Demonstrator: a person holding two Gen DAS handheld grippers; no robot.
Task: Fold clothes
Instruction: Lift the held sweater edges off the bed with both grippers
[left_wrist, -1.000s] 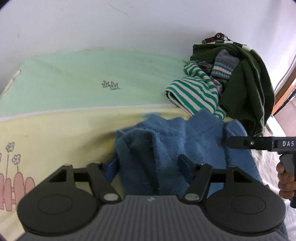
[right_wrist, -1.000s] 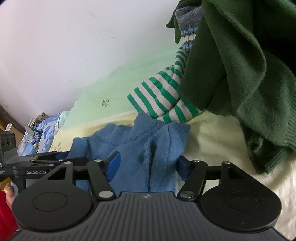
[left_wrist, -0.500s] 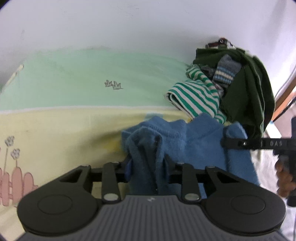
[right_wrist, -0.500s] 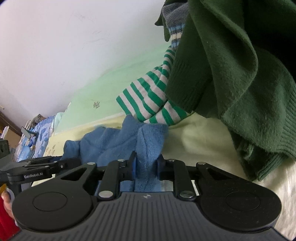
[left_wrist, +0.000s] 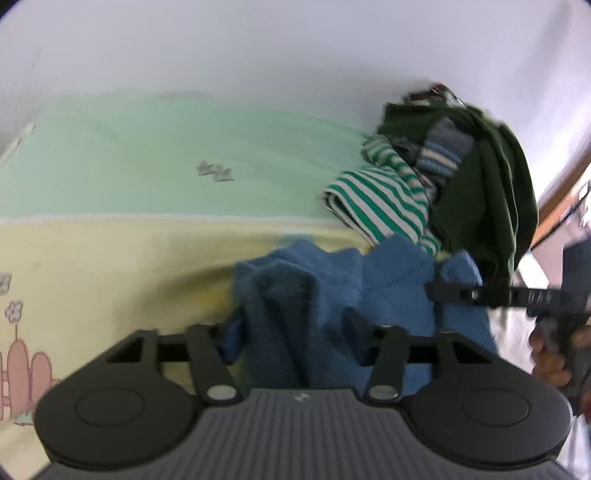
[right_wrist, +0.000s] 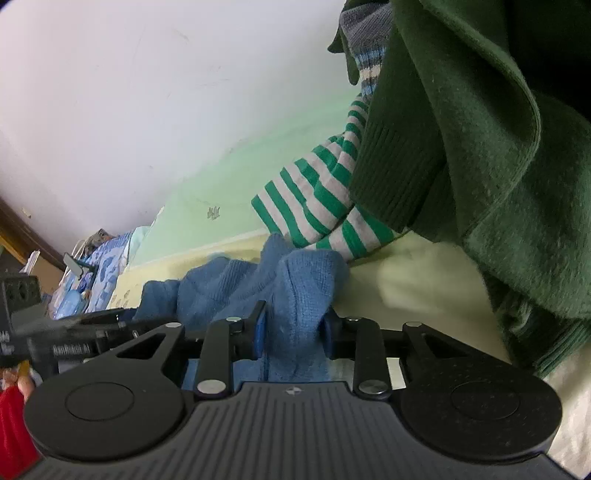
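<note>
Cotton bedding, the bedsheet (left_wrist: 122, 236), fills most of both my views: pale green at the far side by the white wall (left_wrist: 258, 48), pale yellow nearer me, with pink cartoon shapes at its left edge. On its right end sits a heap of clothes topped by a dark green sweater (right_wrist: 480, 147), which spills over a green-and-white striped top (right_wrist: 314, 199) and a blue-and-grey striped knit (left_wrist: 443, 151).

Just in front of that heap, on the yellow part of the sheet, lies the blue knitted garment (left_wrist: 332, 295), bunched up into ridges between my two grippers. My left gripper (left_wrist: 291, 332) has a thick fold of it between its fingers; the jaws have just been widening a little after closing in, and the blurred view still shows the fabric pinched and drawn up at them. My right gripper (right_wrist: 293, 332) has just clamped down on another fold at the garment's right end, its blue pads pressed into the knit on both sides.

Each gripper shows in the other's view, reaching in from the side, with my hand (left_wrist: 554, 354) around the right one's handle.
</note>
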